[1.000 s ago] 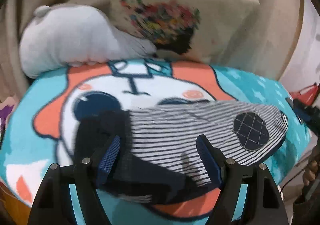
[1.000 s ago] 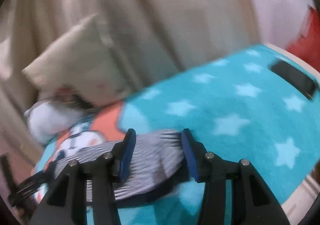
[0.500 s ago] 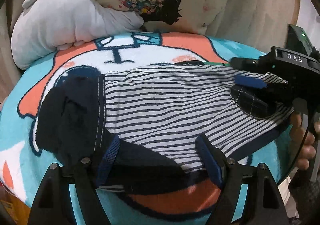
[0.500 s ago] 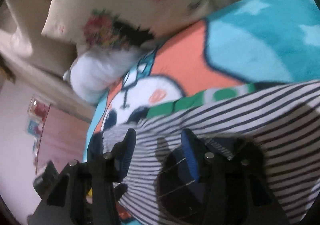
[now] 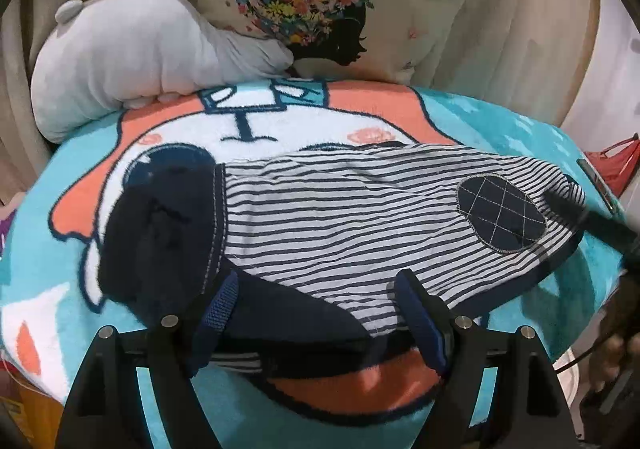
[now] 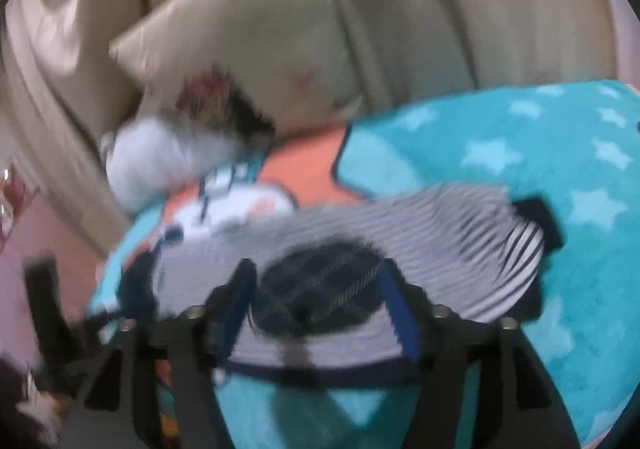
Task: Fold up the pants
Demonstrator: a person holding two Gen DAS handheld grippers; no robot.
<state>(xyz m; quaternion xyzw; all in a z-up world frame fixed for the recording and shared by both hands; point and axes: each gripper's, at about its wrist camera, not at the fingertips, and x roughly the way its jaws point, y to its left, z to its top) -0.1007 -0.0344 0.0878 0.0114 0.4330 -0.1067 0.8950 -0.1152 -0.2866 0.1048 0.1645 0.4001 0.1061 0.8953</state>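
The striped navy-and-white pants lie folded on the teal cartoon blanket, with a dark navy waistband at the left and a checked navy knee patch at the right. My left gripper is open, its fingers hovering over the near edge of the pants. My right gripper is open above the knee patch in a blurred view, holding nothing. One of its dark fingers shows at the right edge of the left wrist view.
A grey plush pillow and a beige cushion with a floral print lie at the back of the blanket against beige curtains. The blanket's star-patterned part extends to the right. A red object sits at the far right.
The right gripper has pulled back from over the knee patch toward the right edge. The left gripper has backed off slightly. The pants lie in the same place.
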